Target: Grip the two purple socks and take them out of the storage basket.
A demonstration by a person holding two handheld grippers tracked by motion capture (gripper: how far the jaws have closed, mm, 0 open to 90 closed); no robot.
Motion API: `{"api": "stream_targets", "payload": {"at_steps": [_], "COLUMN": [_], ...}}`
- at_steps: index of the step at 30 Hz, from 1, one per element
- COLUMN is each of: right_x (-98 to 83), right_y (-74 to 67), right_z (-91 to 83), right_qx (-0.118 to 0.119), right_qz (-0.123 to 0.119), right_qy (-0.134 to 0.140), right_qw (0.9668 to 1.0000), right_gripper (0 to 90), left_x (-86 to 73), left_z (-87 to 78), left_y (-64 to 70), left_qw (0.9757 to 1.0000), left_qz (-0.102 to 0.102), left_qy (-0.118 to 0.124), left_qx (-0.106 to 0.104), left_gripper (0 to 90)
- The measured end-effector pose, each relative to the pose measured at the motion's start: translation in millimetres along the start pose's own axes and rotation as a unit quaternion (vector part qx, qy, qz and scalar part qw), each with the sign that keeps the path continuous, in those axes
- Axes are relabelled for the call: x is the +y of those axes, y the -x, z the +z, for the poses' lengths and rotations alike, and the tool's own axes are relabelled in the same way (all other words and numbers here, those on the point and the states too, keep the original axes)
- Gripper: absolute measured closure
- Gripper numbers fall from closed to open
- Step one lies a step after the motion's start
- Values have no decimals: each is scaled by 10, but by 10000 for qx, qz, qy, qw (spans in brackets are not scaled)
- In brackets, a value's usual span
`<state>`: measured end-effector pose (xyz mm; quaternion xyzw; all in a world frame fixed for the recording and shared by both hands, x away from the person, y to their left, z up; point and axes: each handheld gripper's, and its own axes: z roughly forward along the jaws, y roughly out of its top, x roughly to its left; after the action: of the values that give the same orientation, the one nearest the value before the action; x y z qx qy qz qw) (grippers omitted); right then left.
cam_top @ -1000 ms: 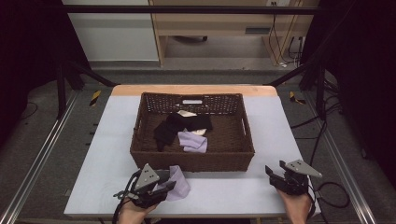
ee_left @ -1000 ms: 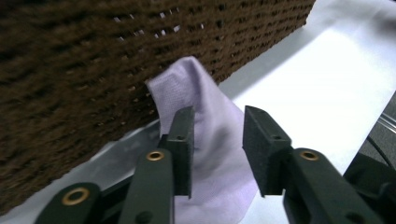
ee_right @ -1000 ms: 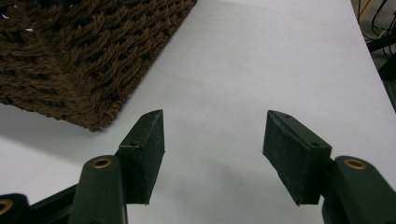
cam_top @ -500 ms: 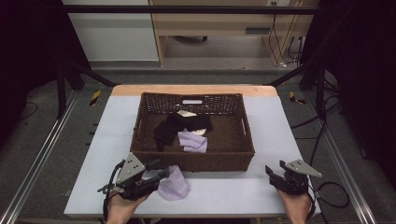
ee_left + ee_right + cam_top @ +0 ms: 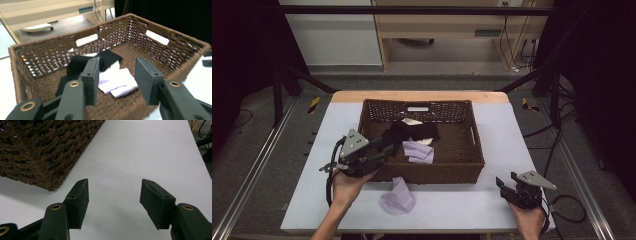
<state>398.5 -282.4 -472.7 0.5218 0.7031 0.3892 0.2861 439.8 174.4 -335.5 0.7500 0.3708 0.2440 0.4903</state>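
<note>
A brown wicker basket stands mid-table. Inside it lie a black cloth, a folded lavender cloth and a small cream piece. Another lavender cloth lies crumpled on the table just in front of the basket. My left gripper hovers over the basket's front left corner, pointing in at the cloths. Its jaws have just been opening and nothing is between them. My right gripper rests open and empty near the table's front right, beside the basket's corner.
The white table has bare strips left and right of the basket. Black frame rails run along both sides. Cables trail on the floor at the right, and a wooden cabinet stands behind the table.
My left gripper let go of the lavender cloth on the table, then rose and moved away toward the basket's front left corner. The right gripper has not moved.
</note>
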Motion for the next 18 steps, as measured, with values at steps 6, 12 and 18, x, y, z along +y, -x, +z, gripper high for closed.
{"api": "stream_targets", "payload": {"at_steps": [6,12,18], "right_x": [0,1,2], "right_y": [4,7,12], "right_z": [6,7,11], "right_qx": [-14,-8,-9], "right_qz": [-35,-39,-38], "right_qy": [11,10,8], "right_qw": [10000,10000,10000], "right_gripper": [404,405,405], "left_x": [151,258,299], "left_z": [161,396,680], "left_y": [-72,-114,-178], "left_qw": [10000,9999,9996], "left_qz": [-56,-52,16], "left_qy": [34,-73,-176], "left_qx": [7,54,197], "left_gripper": [541,539,534]}}
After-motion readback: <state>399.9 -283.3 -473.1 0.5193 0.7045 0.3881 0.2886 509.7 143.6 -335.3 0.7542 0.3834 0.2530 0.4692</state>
